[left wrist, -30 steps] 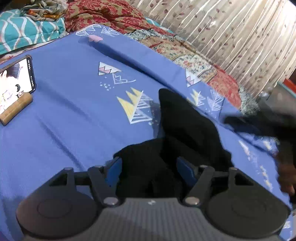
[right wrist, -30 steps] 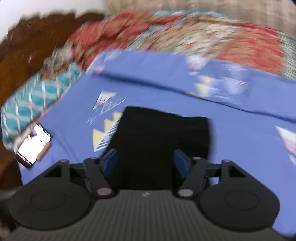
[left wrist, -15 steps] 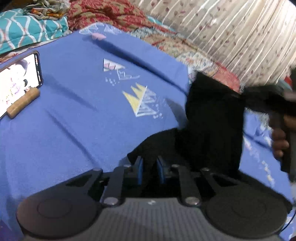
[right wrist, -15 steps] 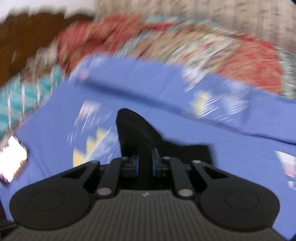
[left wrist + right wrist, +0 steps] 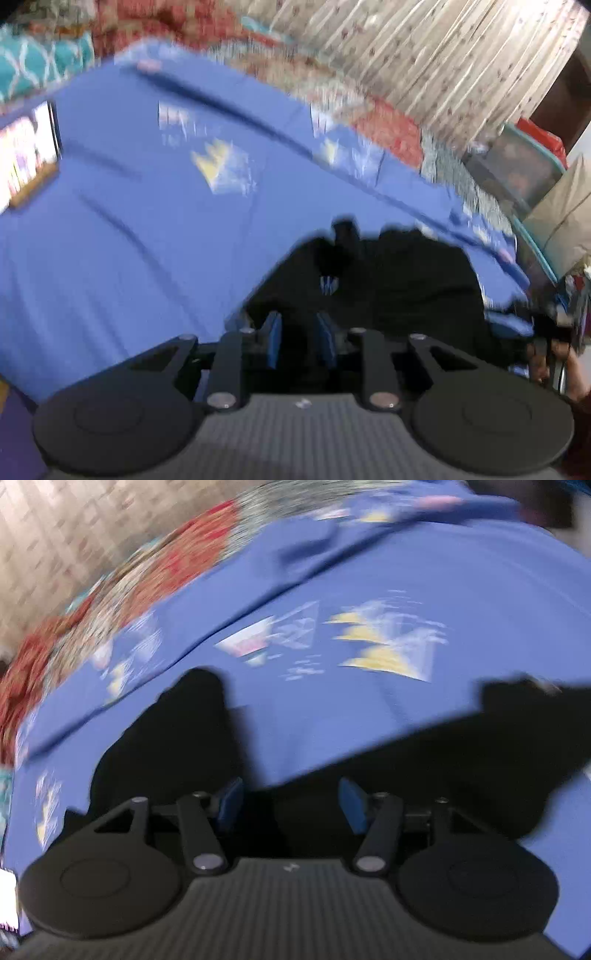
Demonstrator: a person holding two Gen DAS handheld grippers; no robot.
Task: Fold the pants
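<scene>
Motion blur and black-on-black hid most of the detail in both wrist views.

The black fabric pants (image 5: 406,288) smeared into one dark mass, so folds and edges could not be told, nor whether the opening left tongs (image 5: 300,341) or the opening right tongs (image 5: 291,805) pressed the cloth between them. The lit phone on its wooden stand (image 5: 26,155) was cut off at the left edge, its screen unreadable. A hand (image 5: 565,369) at the right edge was blurred. The blue printed bedsheet (image 5: 369,572) showed only streaked patterns.

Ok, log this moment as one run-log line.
task: fold pants | left gripper: opening, black pants between pads | right gripper: opening over pants | surface: blue sheet
</scene>
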